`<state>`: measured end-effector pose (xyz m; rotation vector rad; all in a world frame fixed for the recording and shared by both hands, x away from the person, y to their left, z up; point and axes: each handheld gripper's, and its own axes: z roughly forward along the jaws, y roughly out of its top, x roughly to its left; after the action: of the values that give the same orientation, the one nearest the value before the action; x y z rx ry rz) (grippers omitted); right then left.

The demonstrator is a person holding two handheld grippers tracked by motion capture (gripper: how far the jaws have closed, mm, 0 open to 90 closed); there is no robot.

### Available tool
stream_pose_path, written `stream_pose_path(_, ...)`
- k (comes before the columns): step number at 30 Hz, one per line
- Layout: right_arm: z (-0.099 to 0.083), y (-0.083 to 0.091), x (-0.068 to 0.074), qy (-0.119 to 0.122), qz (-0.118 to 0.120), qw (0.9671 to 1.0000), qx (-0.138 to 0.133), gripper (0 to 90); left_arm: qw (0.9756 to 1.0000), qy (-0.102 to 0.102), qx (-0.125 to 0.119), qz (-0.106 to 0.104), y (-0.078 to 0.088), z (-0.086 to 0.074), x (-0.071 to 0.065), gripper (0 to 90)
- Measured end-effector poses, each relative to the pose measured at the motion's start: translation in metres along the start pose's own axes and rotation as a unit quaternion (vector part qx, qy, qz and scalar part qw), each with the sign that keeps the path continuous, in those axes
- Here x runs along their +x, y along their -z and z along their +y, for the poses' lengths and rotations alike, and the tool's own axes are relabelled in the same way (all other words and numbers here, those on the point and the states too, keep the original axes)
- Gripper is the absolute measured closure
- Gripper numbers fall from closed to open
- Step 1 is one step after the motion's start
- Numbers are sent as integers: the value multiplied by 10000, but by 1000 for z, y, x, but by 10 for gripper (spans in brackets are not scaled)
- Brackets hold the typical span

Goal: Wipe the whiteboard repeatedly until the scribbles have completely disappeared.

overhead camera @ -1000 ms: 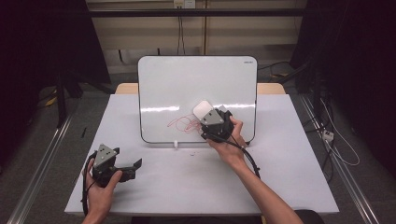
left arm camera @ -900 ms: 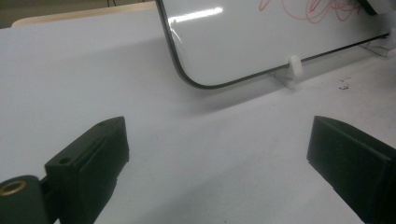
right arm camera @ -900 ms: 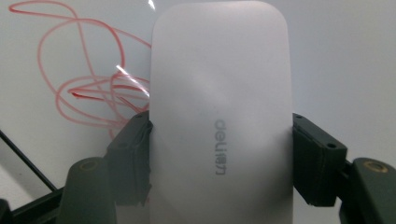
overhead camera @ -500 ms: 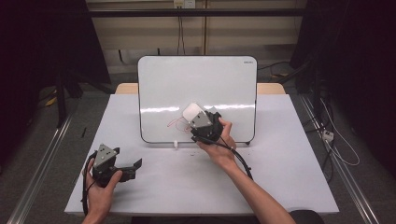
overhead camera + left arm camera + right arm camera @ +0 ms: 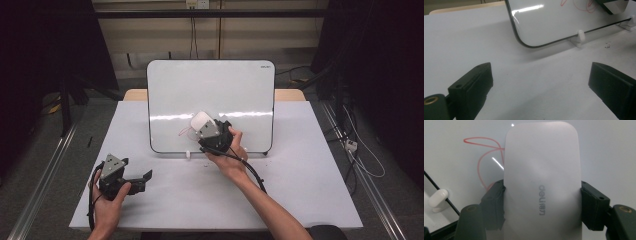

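Nearest to the person, the left gripper is resting low on the white table. Its two black jaws are standing wide apart, and nothing is sitting between them. In the left gripper view, bare table is showing in the gap.

A bit farther off, the right gripper is squeezing a white eraser. The jaws are pressing on its two long sides, one on each side, down near its lower half. The top half of the eraser is sticking out past the jaws.

The eraser is looking light and small. Its shell is looking hard and smooth, like plastic, so it may be a little slippery. Holding it by the long sides is a good place, because the flat wiping face is staying free underneath. It is probably not going to break easily.

Just behind the eraser, the whiteboard is standing tilted back on small white feet. The eraser is sitting against the lower part of the board, right beside some red scribbles. The board may be wobbling if it is pushed hard, so a soft, even push is probably working best.
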<state>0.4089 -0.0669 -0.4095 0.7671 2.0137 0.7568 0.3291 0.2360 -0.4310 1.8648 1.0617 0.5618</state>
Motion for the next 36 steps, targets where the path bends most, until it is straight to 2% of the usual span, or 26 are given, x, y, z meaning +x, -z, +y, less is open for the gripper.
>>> stream_pose_path(4,4,-2,6,47,81,10000,-20,311,10000,4,9,15,0,0,0,54)
stream_pose_path(9,12,-8,21,140,172,9997,-74,309,10000,7,-16,11,1,0,0,54)
stream_pose_path(13,16,-10,28,229,172,9996,-63,308,10000,4,-14,8,1,0,0,54)
stream_pose_path(16,18,-12,30,195,160,9997,-29,308,10000,4,-16,9,1,0,0,54)
stream_pose_path(19,20,-12,34,298,152,9994,-24,308,10000,-2,-10,2,1,0,0,54)
stream_pose_path(23,21,-13,36,300,137,9995,-28,308,10000,-12,-10,20,1,0,1,54)
stream_pose_path(26,21,-13,40,430,177,9989,-27,309,10000,-6,-8,9,1,0,0,54)
stream_pose_path(30,22,-14,42,464,199,9987,-50,308,10000,-4,-8,10,1,0,1,54)
stream_pose_path(36,22,-15,51,728,302,9969,-65,309,10000,-2,-26,5,2,0,1,54)
